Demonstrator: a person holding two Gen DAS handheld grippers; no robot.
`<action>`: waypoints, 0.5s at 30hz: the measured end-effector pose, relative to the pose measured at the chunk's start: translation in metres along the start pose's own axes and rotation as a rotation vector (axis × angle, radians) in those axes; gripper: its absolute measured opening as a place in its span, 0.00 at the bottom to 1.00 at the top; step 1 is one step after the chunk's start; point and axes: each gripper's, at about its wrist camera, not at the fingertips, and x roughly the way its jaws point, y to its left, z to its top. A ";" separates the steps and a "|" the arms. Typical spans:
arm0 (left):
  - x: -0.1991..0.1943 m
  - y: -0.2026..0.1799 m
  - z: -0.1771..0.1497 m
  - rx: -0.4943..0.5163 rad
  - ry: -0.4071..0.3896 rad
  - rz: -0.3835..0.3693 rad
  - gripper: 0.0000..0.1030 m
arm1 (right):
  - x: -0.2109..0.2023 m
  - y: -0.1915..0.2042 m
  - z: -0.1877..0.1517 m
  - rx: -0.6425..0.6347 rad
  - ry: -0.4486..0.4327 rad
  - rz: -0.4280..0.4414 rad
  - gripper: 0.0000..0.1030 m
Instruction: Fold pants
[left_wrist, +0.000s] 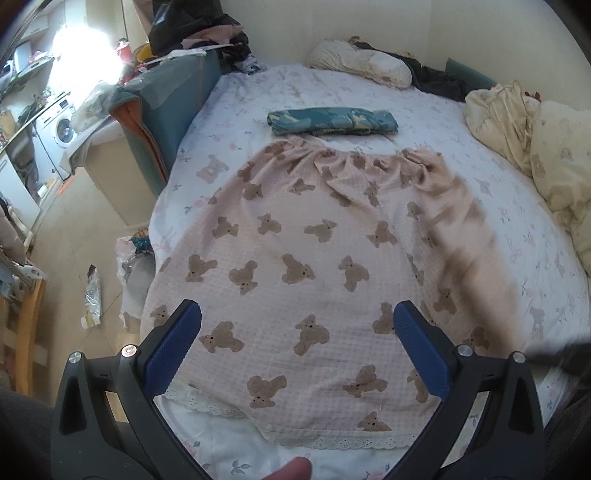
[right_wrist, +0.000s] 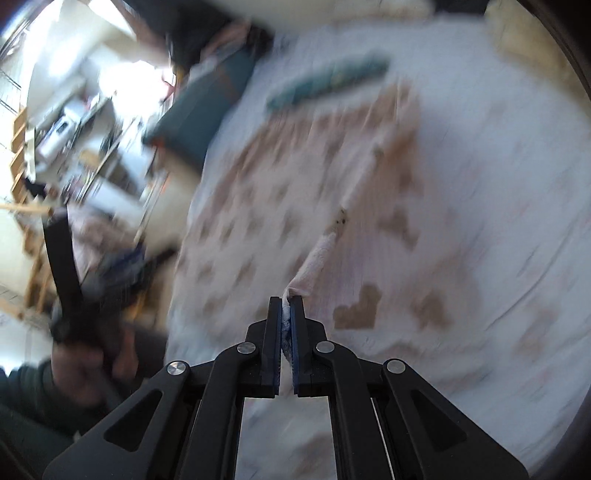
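The right gripper (right_wrist: 285, 306) was pressed together on a fold of cloth, pinching the edge of the pants (right_wrist: 295, 192) near one lace-trimmed hem, with a taut ridge of fabric running away ahead of it. That view was badly blurred, so finer detail could not be made out. The left gripper (left_wrist: 297, 332) hovered with its blue pads (left_wrist: 173, 350) spread wide and nothing between them, just above the near end of the pants, which lay spread on the bed (left_wrist: 517, 206) in front of it, waistband at the far side. Beyond the waistband lay a folded blue cloth (left_wrist: 332, 121); a pillow (left_wrist: 362, 64) sat farther off. The pants looked light, thin and limp, likely to sag and crease when lifted, so a hold at the hem corners or waistband seemed best.
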 end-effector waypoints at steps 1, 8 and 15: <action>0.002 -0.001 0.001 0.001 0.014 -0.017 0.99 | 0.012 0.003 -0.007 -0.013 0.048 -0.016 0.03; 0.050 -0.040 0.066 0.088 0.203 -0.118 0.99 | 0.034 -0.019 -0.020 0.064 0.169 -0.061 0.03; 0.140 -0.140 0.174 0.121 0.265 -0.144 0.90 | 0.045 -0.027 -0.021 0.081 0.212 -0.073 0.03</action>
